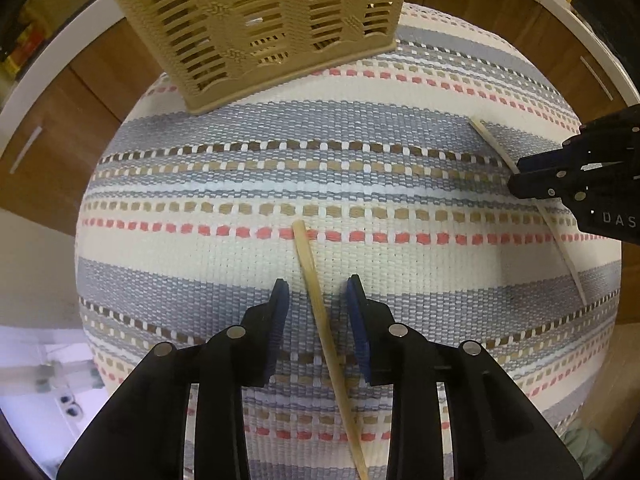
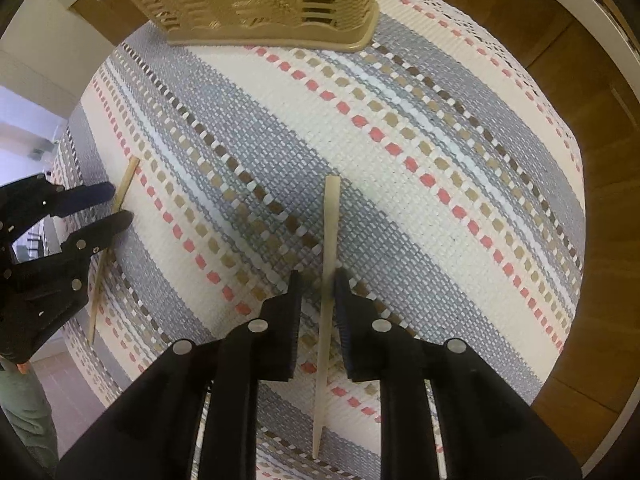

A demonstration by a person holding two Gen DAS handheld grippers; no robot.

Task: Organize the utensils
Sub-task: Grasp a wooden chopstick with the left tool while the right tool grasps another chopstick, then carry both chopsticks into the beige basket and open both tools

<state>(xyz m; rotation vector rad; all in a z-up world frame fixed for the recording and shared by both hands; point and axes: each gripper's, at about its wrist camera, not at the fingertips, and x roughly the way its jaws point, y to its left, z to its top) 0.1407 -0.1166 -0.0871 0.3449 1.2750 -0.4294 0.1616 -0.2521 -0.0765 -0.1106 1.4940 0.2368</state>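
The left gripper stands open astride a chopstick whose long axis runs forward between its fingers, untouched. The right gripper straddles the paler chopstick, apparently touching one finger; basket ahead.

The only readable text is the white letters "DAS" on the black body of the right gripper. The word is cut by the picture edge.

Both views are evenly and warmly lit with soft, faint shadows, sharp at the centre on the striped cloth, strongly bulged and curved toward dark rounded corners, with a washed-out, blurry bright patch at the left edge.
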